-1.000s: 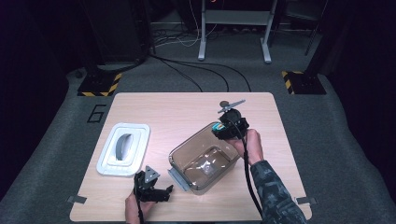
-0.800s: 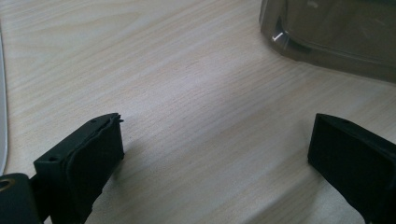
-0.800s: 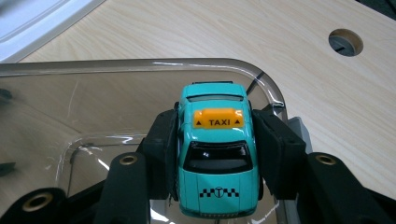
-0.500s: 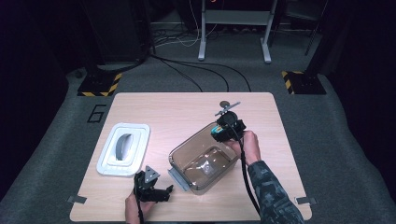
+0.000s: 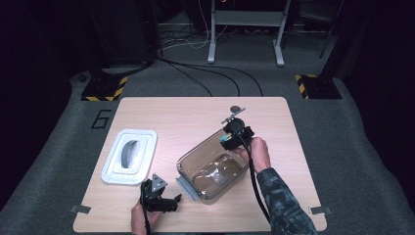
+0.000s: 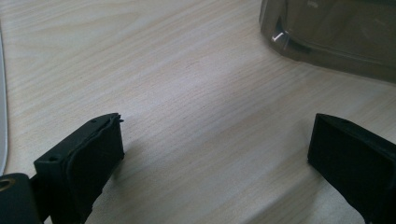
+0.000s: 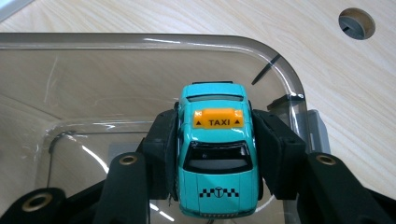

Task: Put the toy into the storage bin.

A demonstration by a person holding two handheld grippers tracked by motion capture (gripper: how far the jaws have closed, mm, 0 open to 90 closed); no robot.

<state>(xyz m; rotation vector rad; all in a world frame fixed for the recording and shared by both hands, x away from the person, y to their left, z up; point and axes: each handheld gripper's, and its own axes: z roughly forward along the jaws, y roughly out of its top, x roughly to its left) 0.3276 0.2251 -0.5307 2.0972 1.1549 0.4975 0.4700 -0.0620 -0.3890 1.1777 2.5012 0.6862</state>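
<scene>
Right gripper (image 7: pixel 217 154) jaws clamp toy taxi (image 7: pixel 217 158) above clear box (image 7: pixel 56 79). Lower inside box, centre over floor, then release. Left gripper (image 6: pixel 215 154) jaws wide, empty, near box.

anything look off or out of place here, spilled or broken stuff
Nothing looks spilled or broken. The clear container sits at an angle to the table edges, its white lid lying apart to its left. The right gripper holds a teal toy taxi squarely over the open container; the left gripper rests open on the table.
</scene>
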